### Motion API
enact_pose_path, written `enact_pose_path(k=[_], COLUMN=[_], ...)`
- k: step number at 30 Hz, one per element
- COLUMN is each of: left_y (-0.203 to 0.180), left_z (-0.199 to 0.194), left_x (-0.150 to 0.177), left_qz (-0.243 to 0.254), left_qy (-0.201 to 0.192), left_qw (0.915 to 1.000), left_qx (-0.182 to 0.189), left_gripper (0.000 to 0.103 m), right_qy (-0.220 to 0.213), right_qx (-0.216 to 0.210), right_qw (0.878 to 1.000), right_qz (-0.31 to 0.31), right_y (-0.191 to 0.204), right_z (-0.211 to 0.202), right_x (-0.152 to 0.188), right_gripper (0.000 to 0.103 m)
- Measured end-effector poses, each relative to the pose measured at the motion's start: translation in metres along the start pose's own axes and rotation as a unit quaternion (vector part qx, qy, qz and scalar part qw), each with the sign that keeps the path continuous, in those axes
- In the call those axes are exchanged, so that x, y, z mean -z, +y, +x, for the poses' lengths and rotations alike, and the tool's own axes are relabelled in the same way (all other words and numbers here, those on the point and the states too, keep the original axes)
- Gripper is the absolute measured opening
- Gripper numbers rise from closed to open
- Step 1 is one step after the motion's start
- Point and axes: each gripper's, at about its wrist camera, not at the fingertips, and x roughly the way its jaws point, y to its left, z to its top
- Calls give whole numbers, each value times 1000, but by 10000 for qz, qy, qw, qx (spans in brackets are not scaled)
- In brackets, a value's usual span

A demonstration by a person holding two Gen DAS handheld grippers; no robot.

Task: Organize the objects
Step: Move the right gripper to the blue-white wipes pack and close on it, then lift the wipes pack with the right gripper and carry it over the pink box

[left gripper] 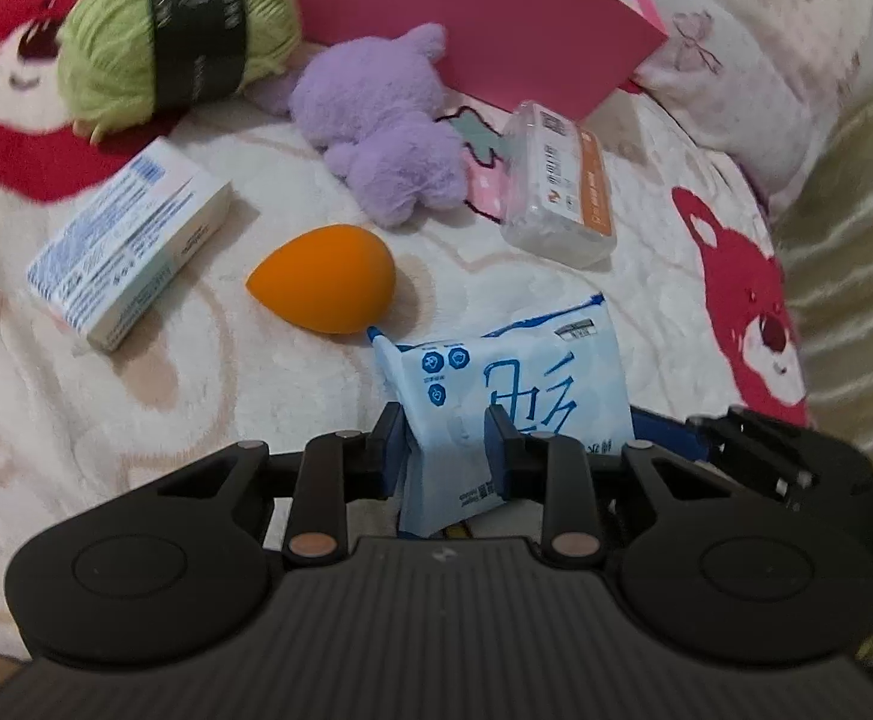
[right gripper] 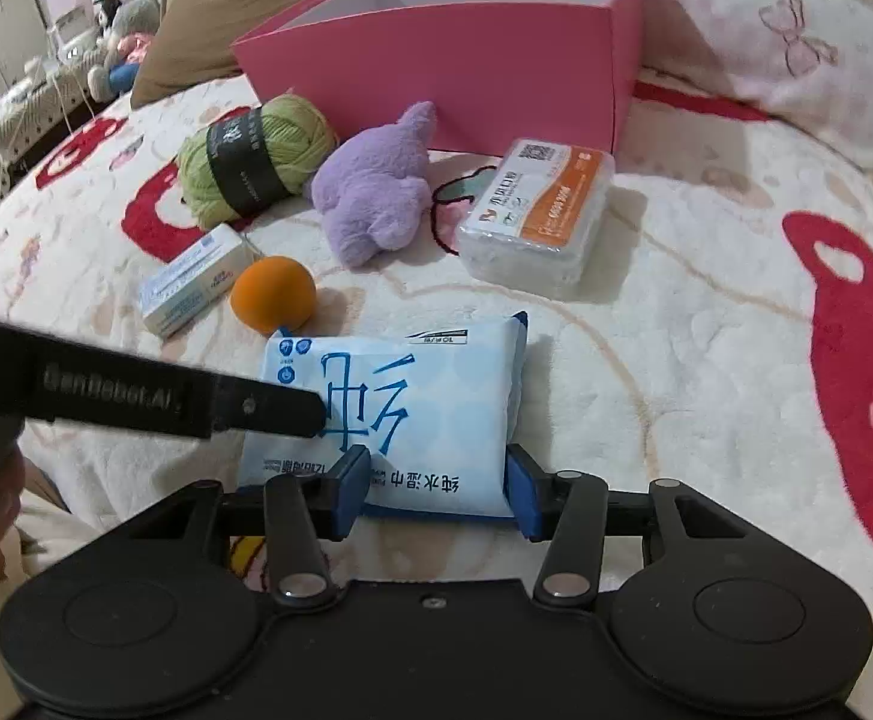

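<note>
Open blanket [right gripper: 676, 360] is left right of the wet-wipe pack [right gripper: 412, 408]. Ahead, passage toward the pink box [right gripper: 466, 60] is blocked by the orange sponge [right gripper: 273, 294], purple plush [right gripper: 376, 192] and tissue pack [right gripper: 535, 210].

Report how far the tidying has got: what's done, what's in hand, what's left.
Done: nothing visibly; the part of the pink box that shows holds nothing.
In hand: both the left gripper and right gripper pinch the blue wet-wipes pack, which lies on the blanket.
Left: green yarn, purple plush, orange sponge, white carton, clear packet, all loose.
</note>
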Motion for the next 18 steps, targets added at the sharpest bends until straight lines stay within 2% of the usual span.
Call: enact_pose_path(k=[2,4,9,15,18], left_y=[9,11,-2,-4,-8], left_z=[0,1,-1,-10,-18], left_x=[0,0,1,-1,-3], left_qz=[-387,-514,-103,14,122], left_qy=[-1,-2,-89,-171,-283], left_qw=[9992,9986,9999,9995,9993], left_qx=[107,142,2,251,202], left_gripper=[27,27,27,27,27], right_qy=[16,56,3,-7,108], right_qx=[158,95,-39,100,91], right_qw=[9995,9999,9991,9998,9999], right_qz=[-275,-91,419,145,95], right_y=[8,4,-7,3,5], right_z=[0,0,1,-6,-11], right_x=[1,0,4,-2,-9], right_gripper=[54,54,54,54,56])
